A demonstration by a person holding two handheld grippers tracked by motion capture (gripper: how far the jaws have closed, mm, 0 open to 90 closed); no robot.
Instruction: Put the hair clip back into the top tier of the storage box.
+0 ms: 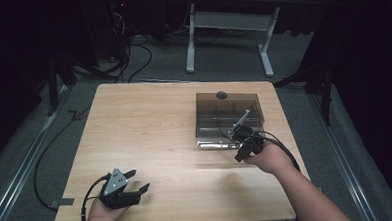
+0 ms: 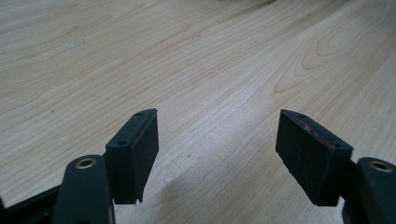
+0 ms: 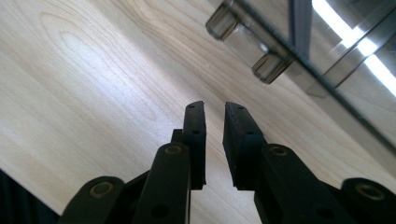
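Smoky clear box (image 1: pixel 229 118) toward table's (image 1: pixel 150 137) far right, just ahead of nearly closed, empty right gripper (image 1: pixel 246 147); left gripper (image 1: pixel 126 186) wide open, well apart.

pale wood-grain table (image 1: pixel 150 132), smoky translucent grey box (image 1: pixel 228 109), black tongs (image 2: pixel 217 154), grey carpet floor (image 1: pixel 222 64)

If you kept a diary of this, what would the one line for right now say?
left gripper: open, empty, near table edge | right gripper: nearly shut, empty, beside clear plastic box
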